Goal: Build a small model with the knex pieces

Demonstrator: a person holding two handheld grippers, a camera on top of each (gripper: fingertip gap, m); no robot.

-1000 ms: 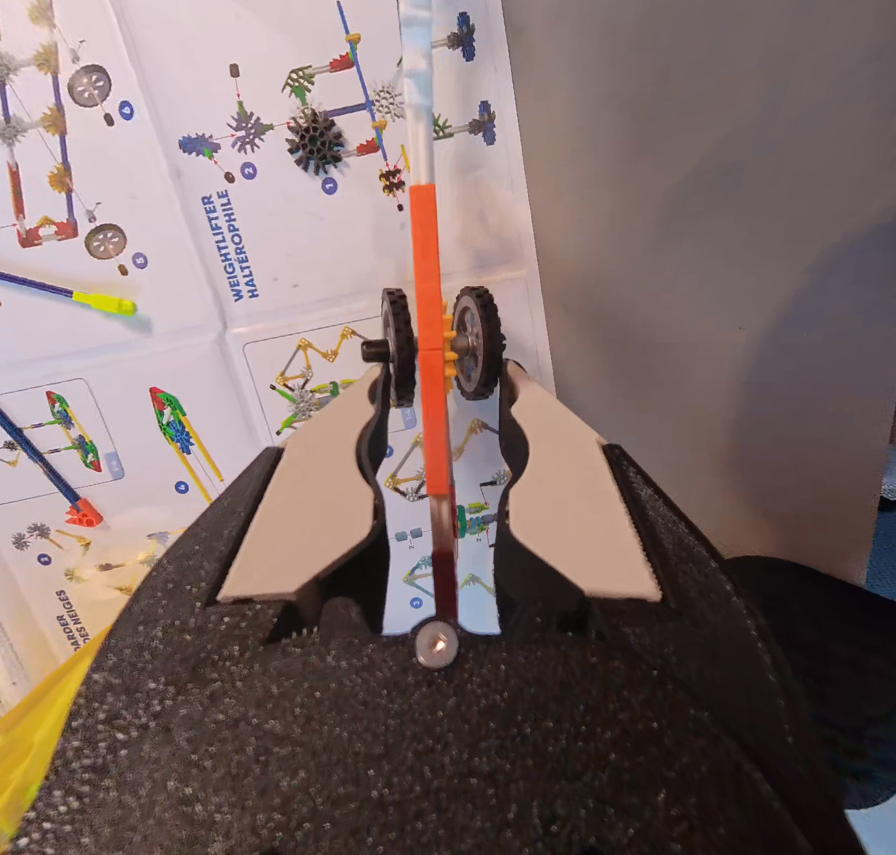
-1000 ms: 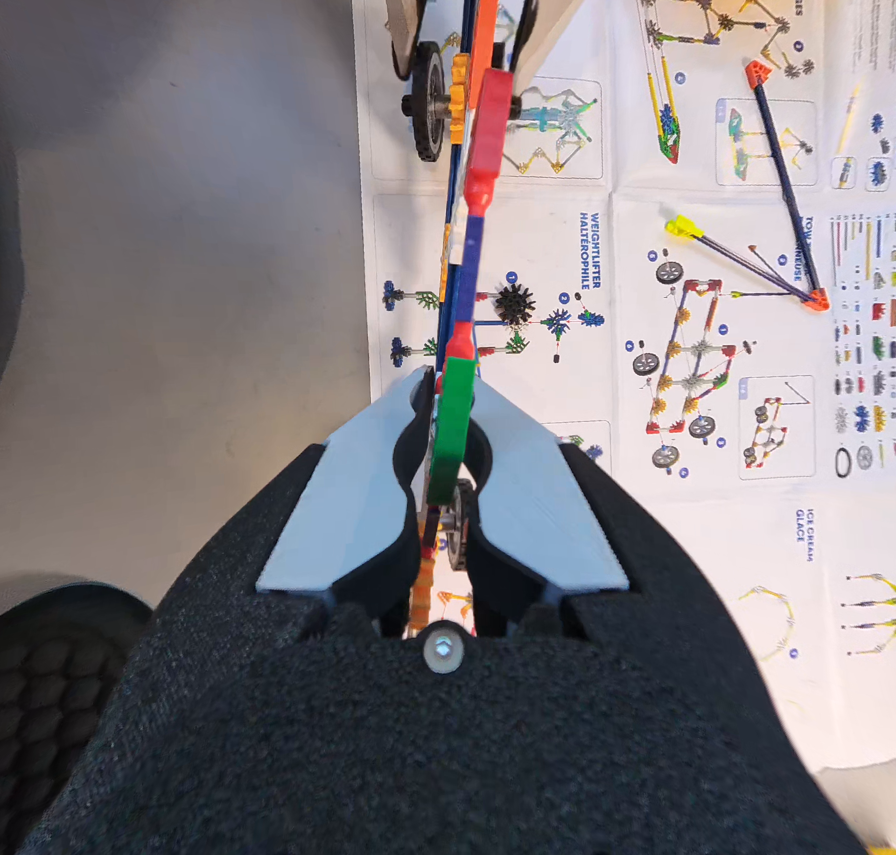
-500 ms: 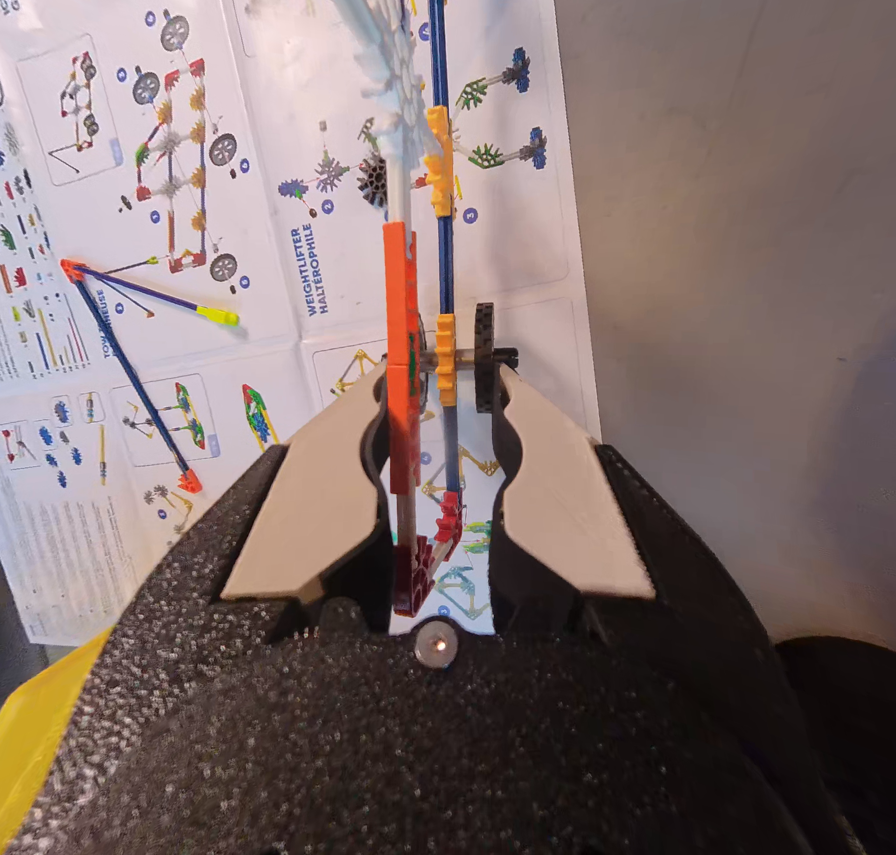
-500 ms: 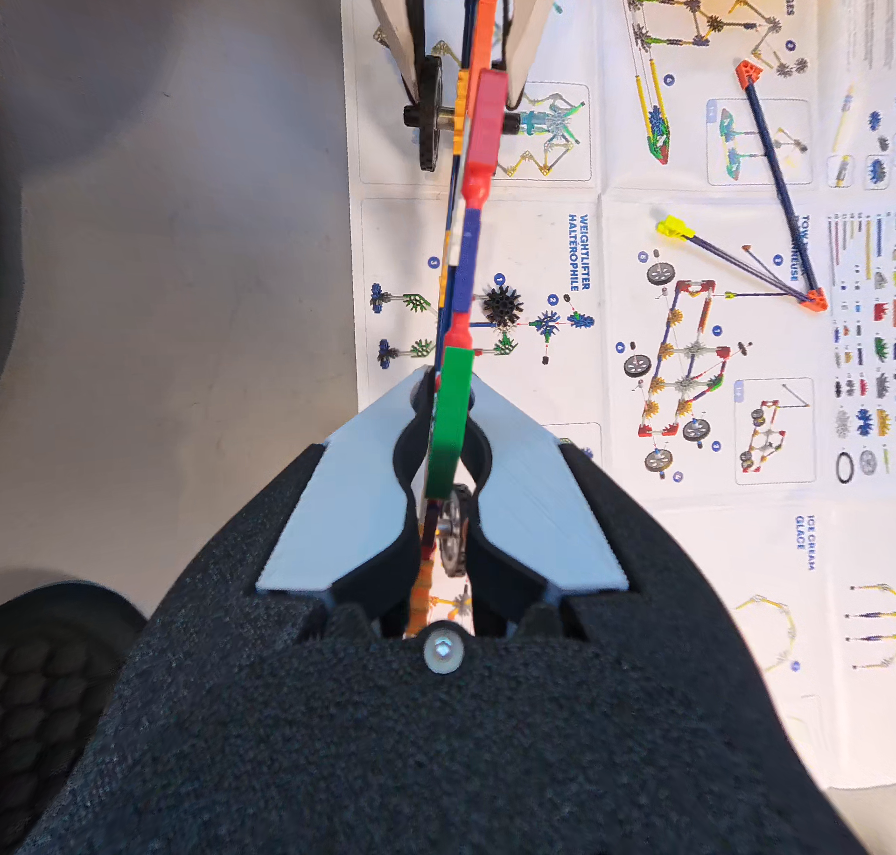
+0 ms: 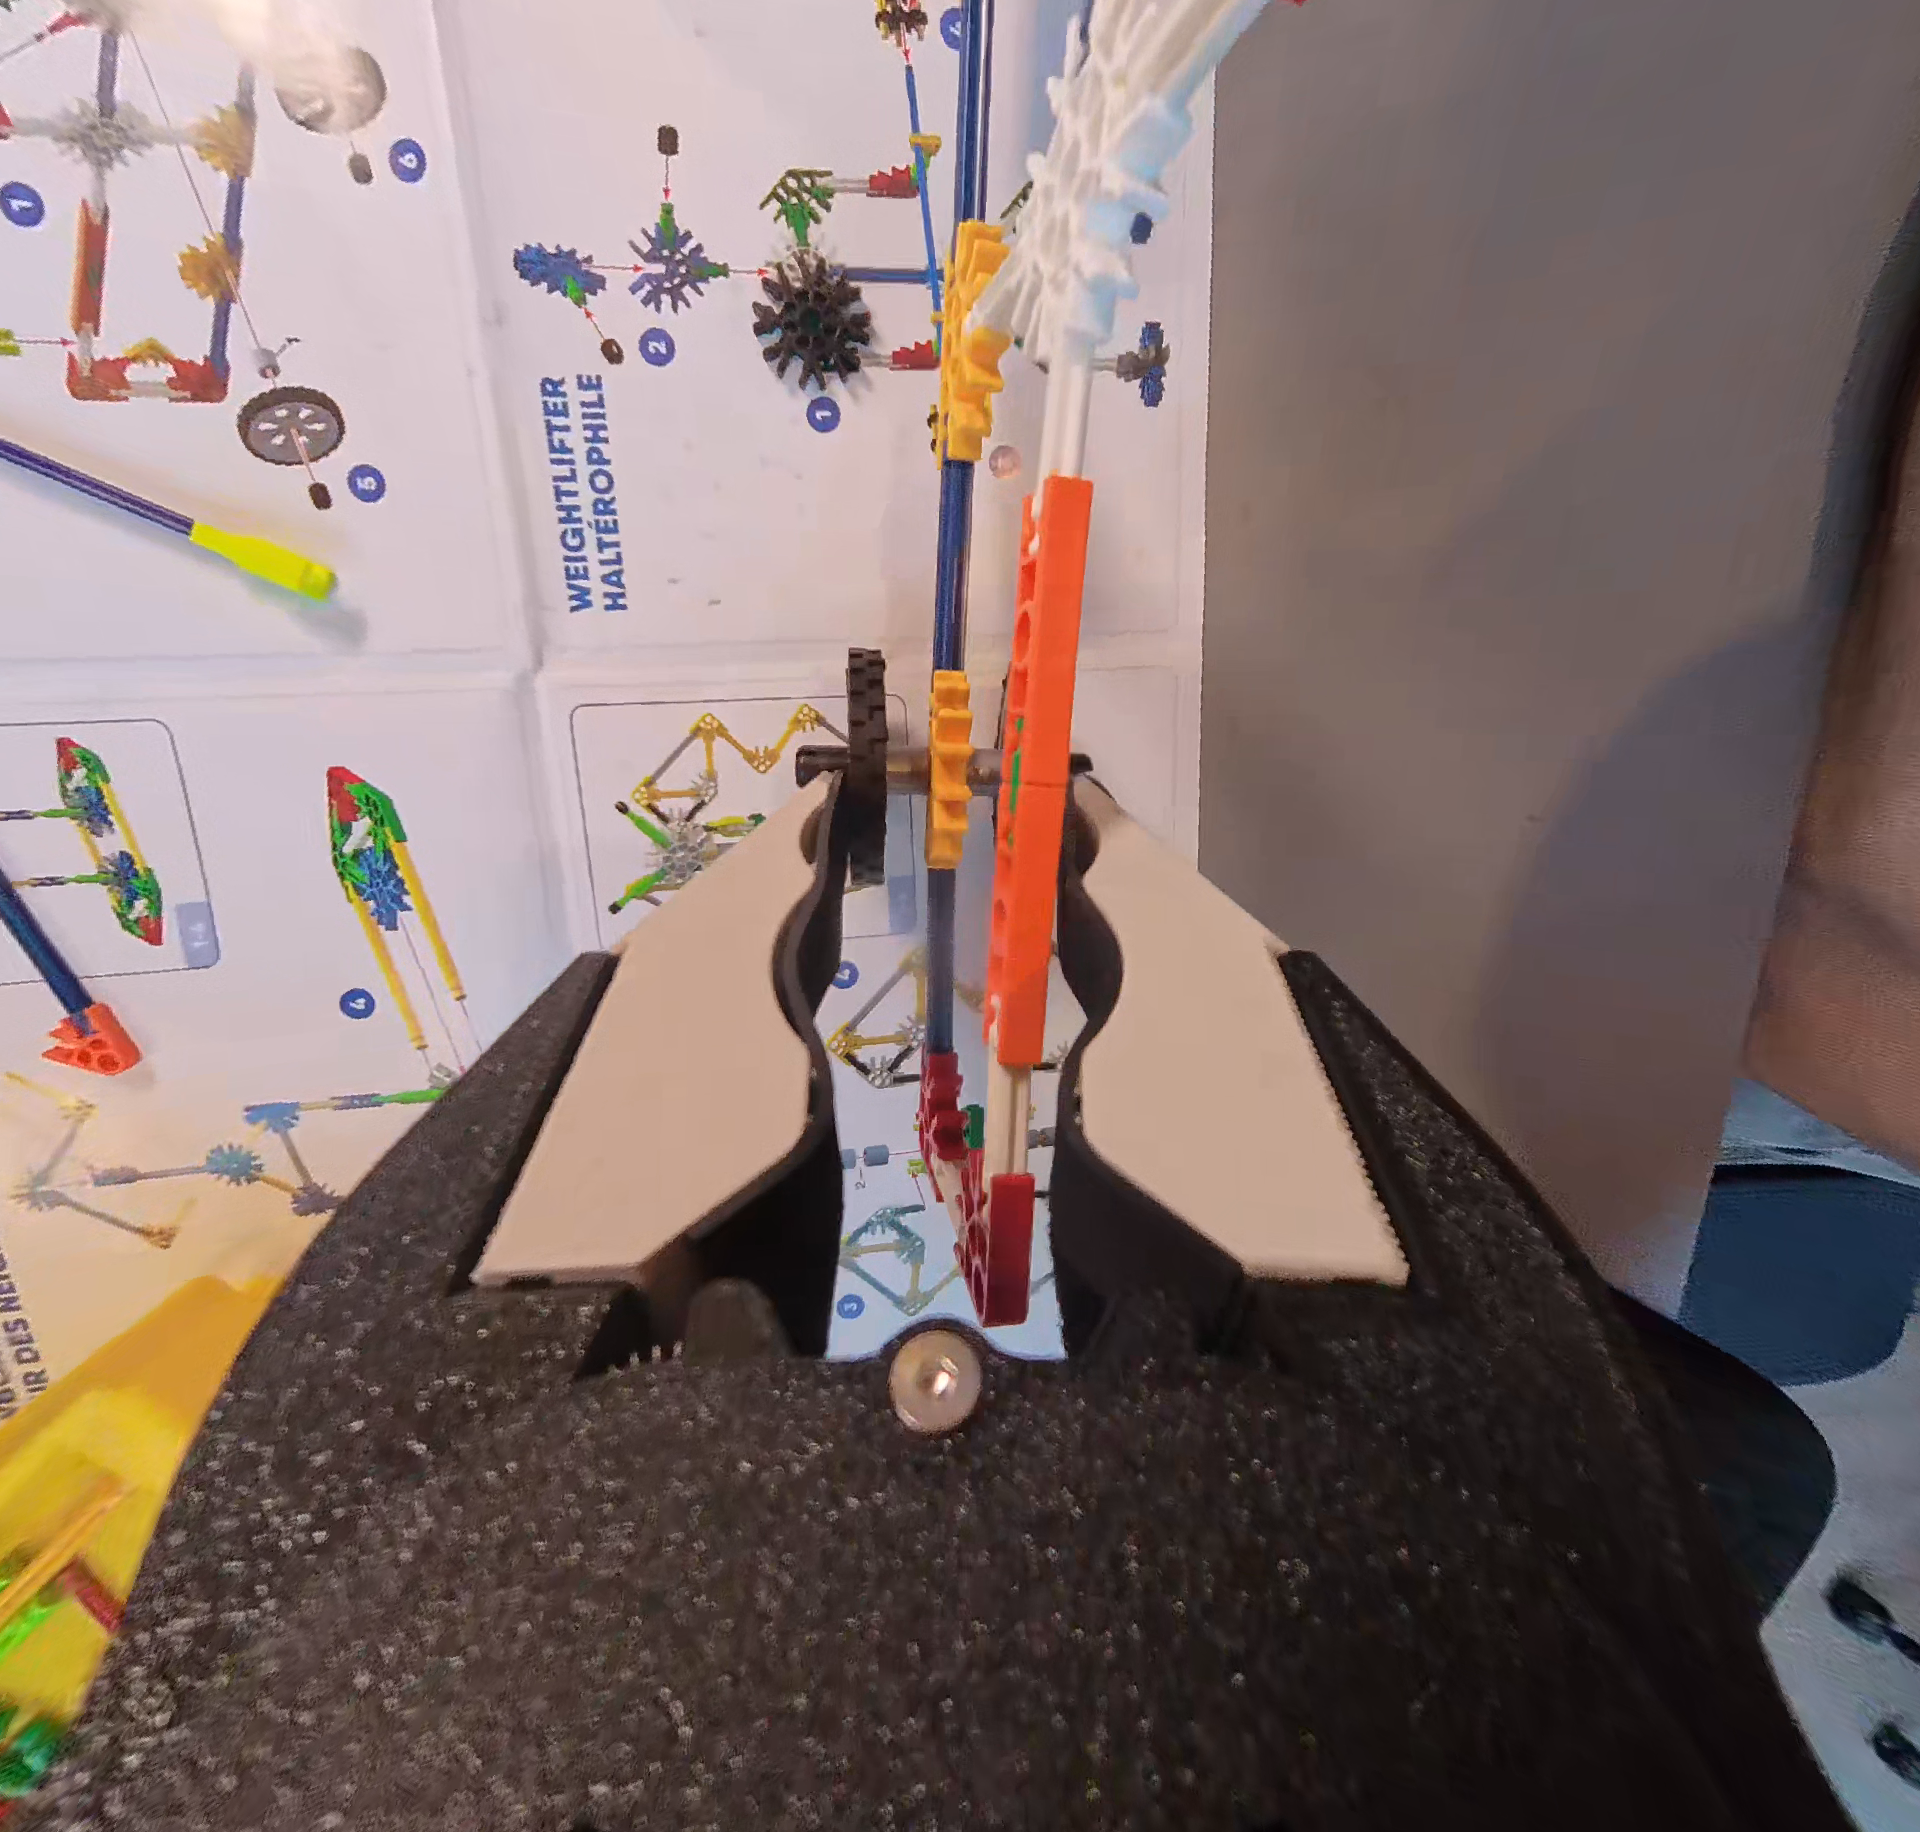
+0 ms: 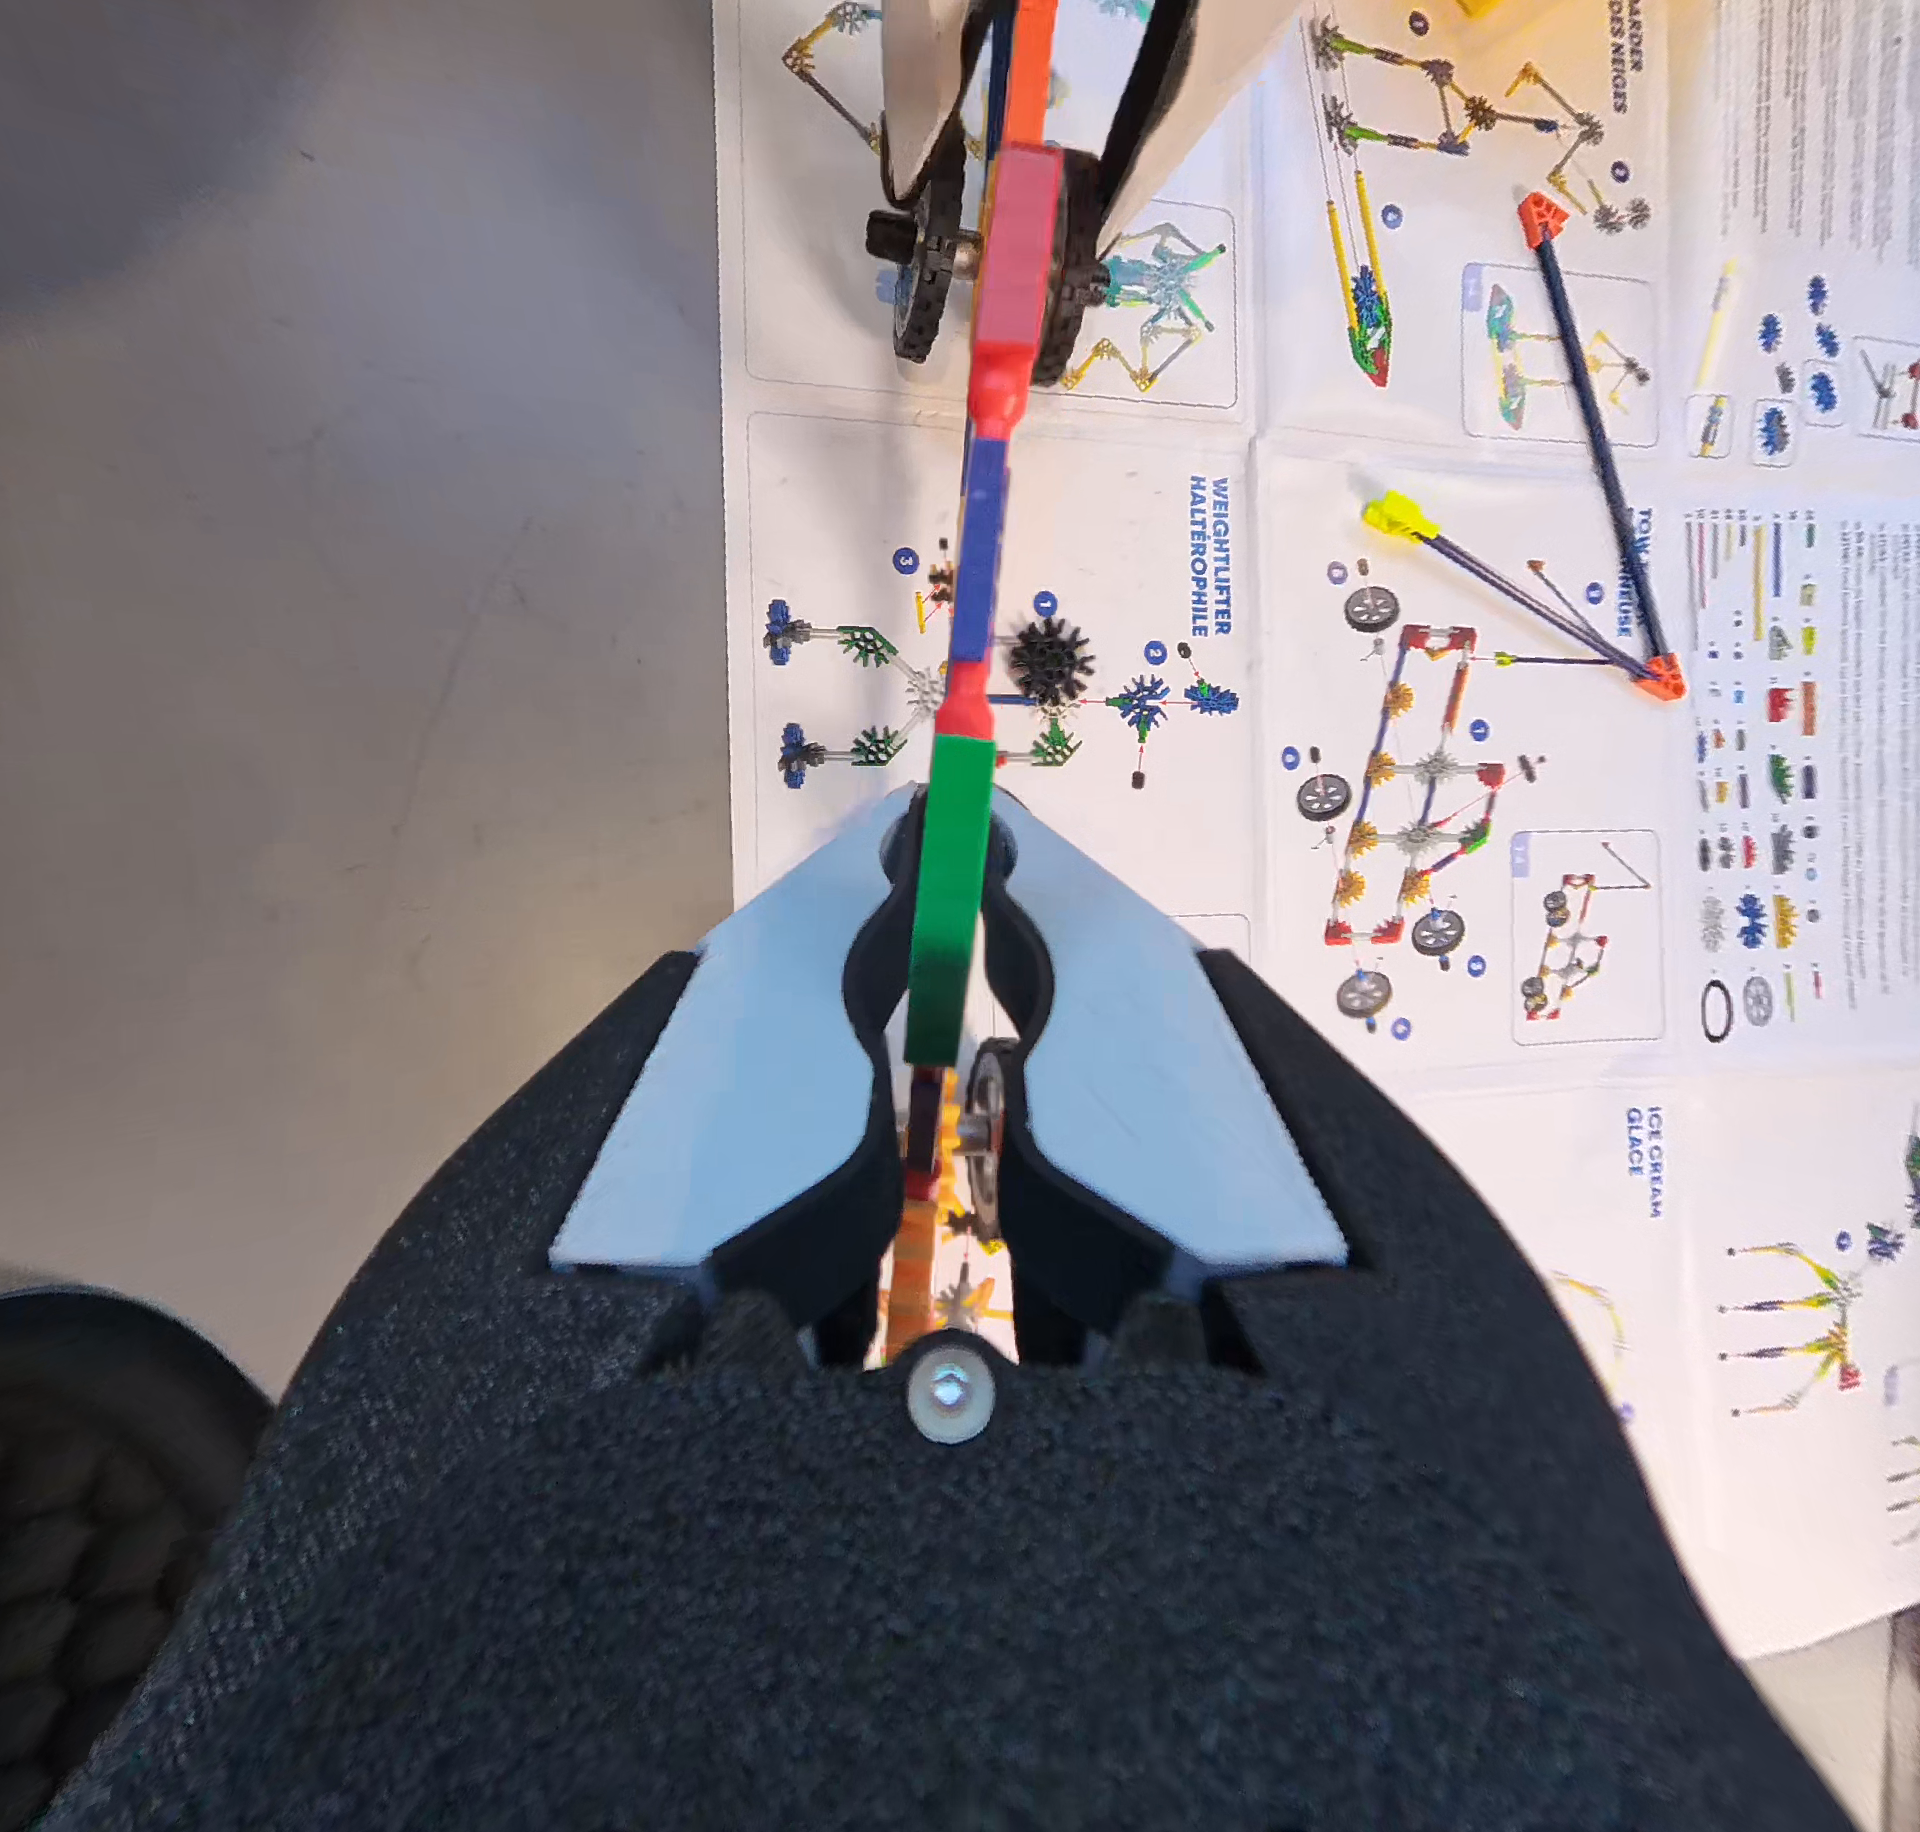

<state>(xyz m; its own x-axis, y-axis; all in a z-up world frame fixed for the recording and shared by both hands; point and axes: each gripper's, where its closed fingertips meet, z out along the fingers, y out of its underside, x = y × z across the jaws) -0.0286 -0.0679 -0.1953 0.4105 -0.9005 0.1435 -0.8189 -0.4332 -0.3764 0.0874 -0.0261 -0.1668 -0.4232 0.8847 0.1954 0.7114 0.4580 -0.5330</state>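
Both views are brightly lit. Warm glare is seen on the instruction sheet point(image 6: 1455, 556), soft shadows on the desk point(image 5: 1507, 535), and wide-angle blur at the edges.

both wrist cameras look down, facing each other, sharing the instruction sheet point(image 5: 644, 556).

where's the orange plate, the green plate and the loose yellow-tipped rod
orange plate point(image 5: 1039, 774), left wrist view, on its edge midway along, between the jaws
green plate point(image 6: 951, 889), right wrist view, on its edge between the jaws
yellow-tipped rod point(image 5: 265, 561), left wrist view, on the yellow tip, lying on the instruction sheet point(image 5: 499, 587)
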